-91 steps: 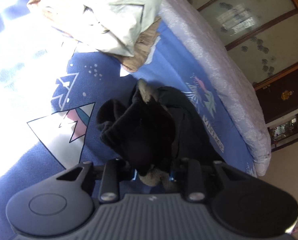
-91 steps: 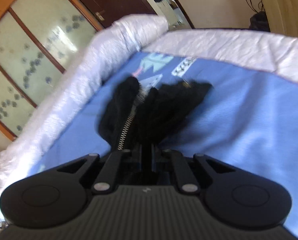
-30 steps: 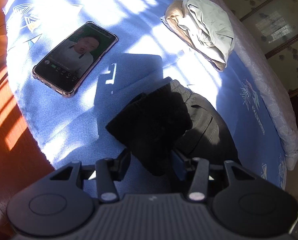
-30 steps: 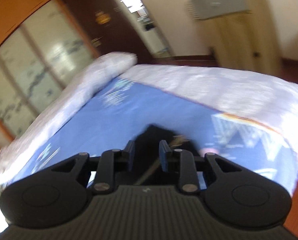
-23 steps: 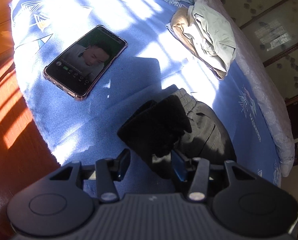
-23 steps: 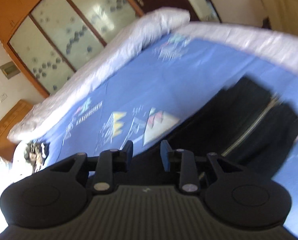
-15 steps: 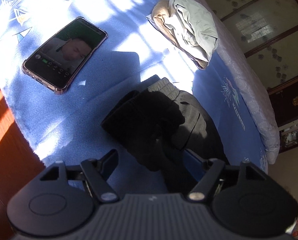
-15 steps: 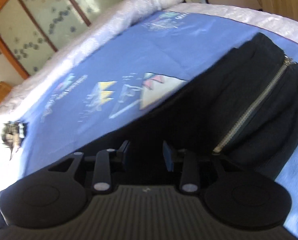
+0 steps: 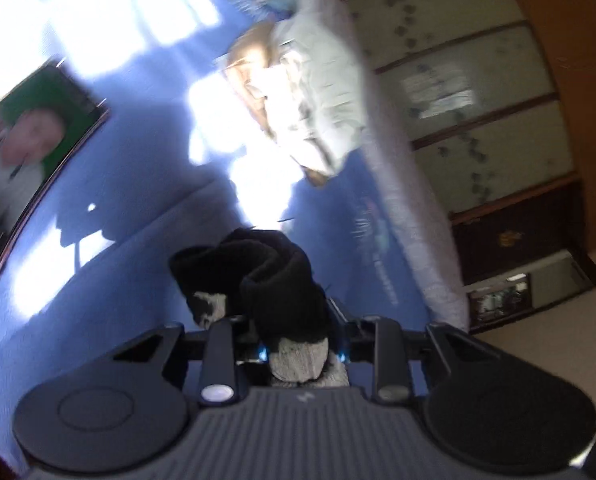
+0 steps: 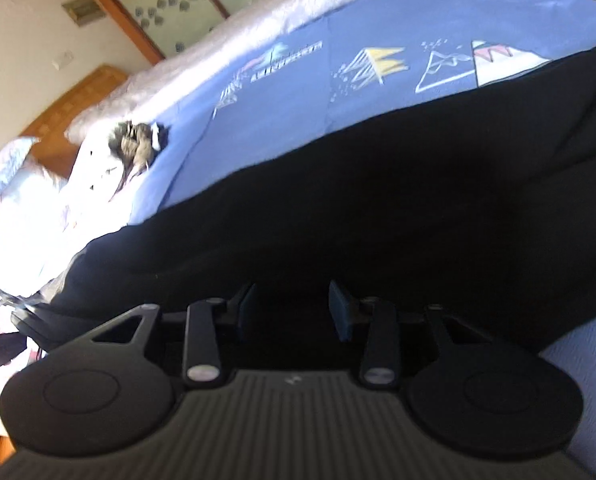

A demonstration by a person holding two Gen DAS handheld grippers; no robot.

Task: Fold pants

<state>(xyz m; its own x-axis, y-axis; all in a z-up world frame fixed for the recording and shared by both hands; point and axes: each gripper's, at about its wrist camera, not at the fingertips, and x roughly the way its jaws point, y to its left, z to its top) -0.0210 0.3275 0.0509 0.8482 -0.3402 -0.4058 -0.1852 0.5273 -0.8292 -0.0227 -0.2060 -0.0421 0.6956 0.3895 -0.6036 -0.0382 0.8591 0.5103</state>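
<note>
The black pants point(image 10: 378, 200) lie stretched across the blue patterned bedspread point(image 10: 281, 96) in the right wrist view. My right gripper point(image 10: 291, 308) is open just over the black fabric, with cloth between and under its jaws. In the blurred left wrist view my left gripper point(image 9: 302, 350) is shut on a bunched end of the pants point(image 9: 273, 280), whose grey lining shows between the jaws.
A phone point(image 9: 29, 156) with a lit screen lies on the bed at the left. A crumpled pale green and tan garment point(image 9: 310, 100) lies further back. A white quilted bed edge point(image 9: 414, 216) runs along the right, with wardrobe doors point(image 9: 478, 92) behind. A small dark bundle point(image 10: 137, 144) lies far left.
My left gripper was open over the pants and has closed on a bunched end and lifted it. My right gripper has dropped closer to the spread fabric and stays open.
</note>
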